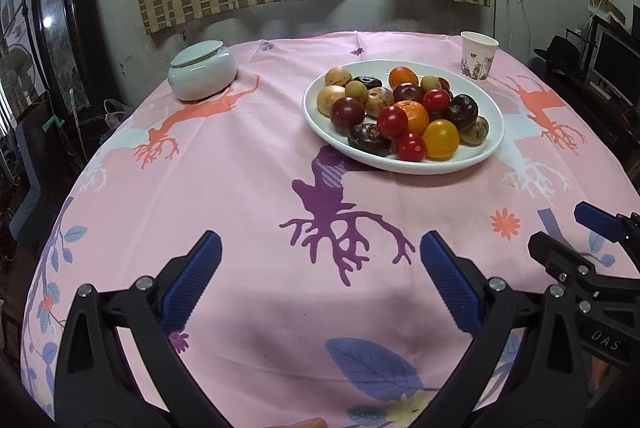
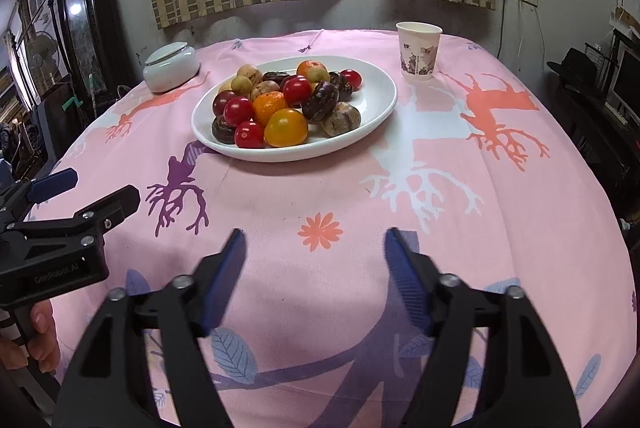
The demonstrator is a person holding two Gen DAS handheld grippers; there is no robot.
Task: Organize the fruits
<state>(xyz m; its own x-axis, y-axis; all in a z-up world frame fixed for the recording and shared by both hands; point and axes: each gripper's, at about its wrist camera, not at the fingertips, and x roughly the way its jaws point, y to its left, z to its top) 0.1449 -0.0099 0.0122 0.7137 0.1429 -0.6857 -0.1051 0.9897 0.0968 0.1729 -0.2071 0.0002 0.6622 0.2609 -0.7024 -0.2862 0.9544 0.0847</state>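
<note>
Plainly, a wide stretch of bare pink tablecloth (image 1: 248, 164) lies between both grippers and the white plate (image 1: 490, 142), which sits toward the far side, clear of the table's edges. The left gripper (image 1: 320, 252) and right gripper (image 2: 314, 248) hover near, jaws spread wide, holding nothing. The fruits (image 1: 404, 112) are heaped together: red, yellow, orange, dark purple and mottled tan. A lidded white jar (image 1: 202, 72) stands far left, a paper cup (image 2: 418, 50) far right.
</note>
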